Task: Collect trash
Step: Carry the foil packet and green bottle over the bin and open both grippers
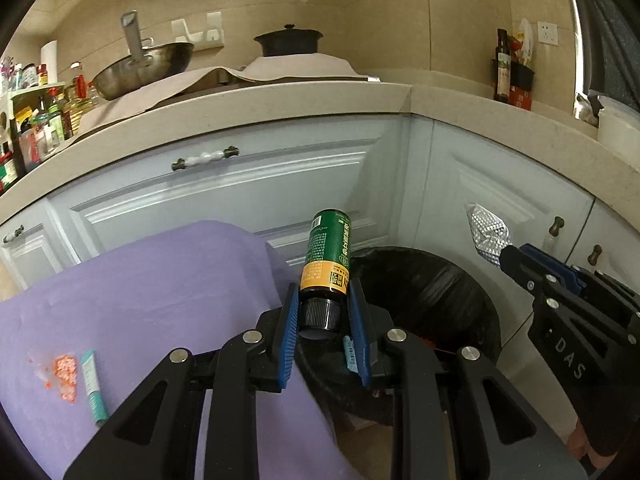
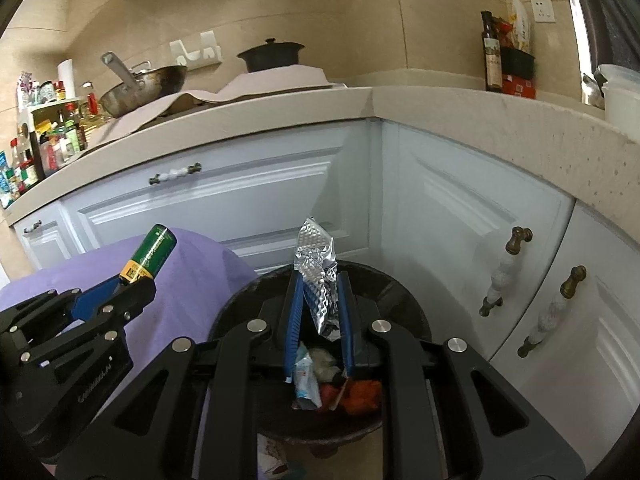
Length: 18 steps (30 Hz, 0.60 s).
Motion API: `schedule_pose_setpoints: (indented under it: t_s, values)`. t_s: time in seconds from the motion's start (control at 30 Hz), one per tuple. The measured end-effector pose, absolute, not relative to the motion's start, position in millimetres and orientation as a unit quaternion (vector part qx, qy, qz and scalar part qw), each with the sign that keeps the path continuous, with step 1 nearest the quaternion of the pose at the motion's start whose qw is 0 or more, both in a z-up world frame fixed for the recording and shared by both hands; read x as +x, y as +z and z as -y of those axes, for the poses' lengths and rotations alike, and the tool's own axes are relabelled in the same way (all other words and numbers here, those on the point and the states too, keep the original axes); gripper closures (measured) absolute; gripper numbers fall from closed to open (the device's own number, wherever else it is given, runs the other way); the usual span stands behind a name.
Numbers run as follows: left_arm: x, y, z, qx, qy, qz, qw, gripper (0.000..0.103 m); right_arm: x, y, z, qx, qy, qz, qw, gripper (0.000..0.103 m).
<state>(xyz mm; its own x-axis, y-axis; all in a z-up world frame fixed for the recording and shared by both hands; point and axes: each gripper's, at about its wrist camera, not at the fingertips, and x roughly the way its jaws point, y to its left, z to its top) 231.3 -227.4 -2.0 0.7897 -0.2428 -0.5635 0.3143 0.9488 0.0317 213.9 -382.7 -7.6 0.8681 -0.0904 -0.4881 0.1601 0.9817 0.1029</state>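
Bin point(image 2: 400, 300) sits on the floor in the cabinet corner, black liner, already holding wrappers and orange scraps. Purple-covered table point(image 1: 140, 280) is just left of it, with a small tube point(image 1: 94, 384) and orange crumbs point(image 1: 66, 374) not yet collected.

Left tool point(image 1: 324, 312) is clamped on the cap end of a green-and-yellow bottle point(image 1: 328, 252), body sticking forward and up. In the left wrist view the bottle is at the bin's left rim, not clearly over the mouth. Judgement: carry it further right until the whole bottle is over the opening, tip the nose down, then release. Grip on the cap is short, so the bottle may swing; keep the move smooth.

Right tool point(image 2: 318, 300) is pinched narrow on a crumpled foil wrapper point(image 2: 316, 264), and the right wrist view looks straight into the bin. Foil is light and can flutter off, so lower it toward the mouth before letting go.

Keep the two tools apart over the rim; drop one at a time.
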Motion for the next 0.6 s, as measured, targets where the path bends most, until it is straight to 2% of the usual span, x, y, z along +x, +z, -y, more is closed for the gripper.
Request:
schedule_pose_setpoints:
  t_s: [0.2, 0.23, 0.27, 0.3, 0.37, 0.6]
  values:
    - [244, -8, 243, 0.065, -0.149, -0.287, 0.944, 0.076, 224, -18, 398, 0.080, -0.084, -0.247, 0.962, 0.085]
    - [246, -8, 245, 0.070, -0.148, -0.285, 0.944, 0.072, 225, -20, 401, 0.084, -0.086, -0.244, 0.962, 0.082]
    - [247, -9, 248, 0.075, -0.146, -0.284, 0.945, 0.061, 227, -23, 403, 0.088, -0.088, -0.245, 0.961, 0.069]
    - [248, -9, 249, 0.076, -0.146, -0.282, 0.945, 0.054, 228, -25, 405, 0.091, -0.090, -0.247, 0.961, 0.065]
    - [249, -9, 251, 0.079, -0.145, -0.280, 0.946, 0.049, 230, -30, 408, 0.095, -0.094, -0.250, 0.959, 0.065]
    - [248, -9, 248, 0.080, -0.143, -0.285, 0.944, 0.045, 226, -32, 403, 0.092, -0.094, -0.252, 0.959, 0.065]
